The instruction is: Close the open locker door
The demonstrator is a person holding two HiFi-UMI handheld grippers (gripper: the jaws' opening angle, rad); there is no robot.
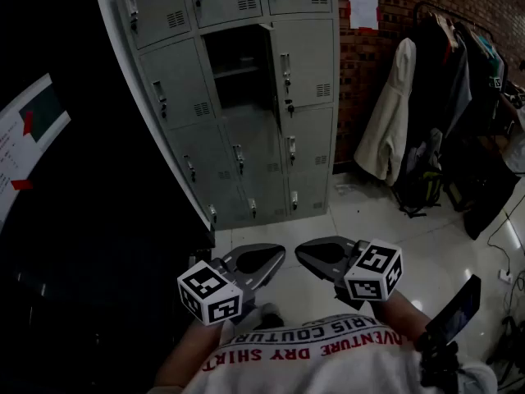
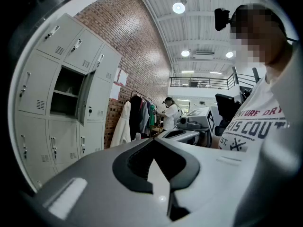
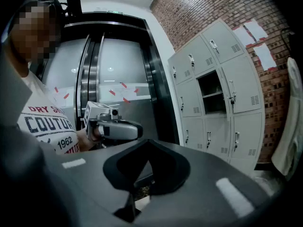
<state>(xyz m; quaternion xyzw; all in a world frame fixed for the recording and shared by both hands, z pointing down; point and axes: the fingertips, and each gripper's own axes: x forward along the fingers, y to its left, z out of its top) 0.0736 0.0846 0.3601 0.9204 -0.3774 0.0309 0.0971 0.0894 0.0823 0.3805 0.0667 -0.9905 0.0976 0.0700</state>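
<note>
A bank of grey lockers [image 1: 246, 97] stands a few steps ahead against the wall. One middle compartment [image 1: 236, 66] is open and dark inside, with a shelf; its door [image 1: 267, 64] swings out at the right side, seen nearly edge-on. The open compartment [image 2: 66, 92] and its door [image 2: 86, 96] also show in the left gripper view, and the compartment [image 3: 211, 92] in the right gripper view. My left gripper [image 1: 279, 254] and right gripper [image 1: 301, 253] are held low by my chest, tips facing each other, both shut on nothing and far from the lockers.
A clothes rack [image 1: 447, 64] with dark garments and a pale coat [image 1: 390, 121] stands right of the lockers, bags [image 1: 422, 183] below it. A dark panel [image 1: 82, 203] fills the left. Lift doors [image 3: 109, 79] are behind. A person [image 2: 169, 115] stands far back.
</note>
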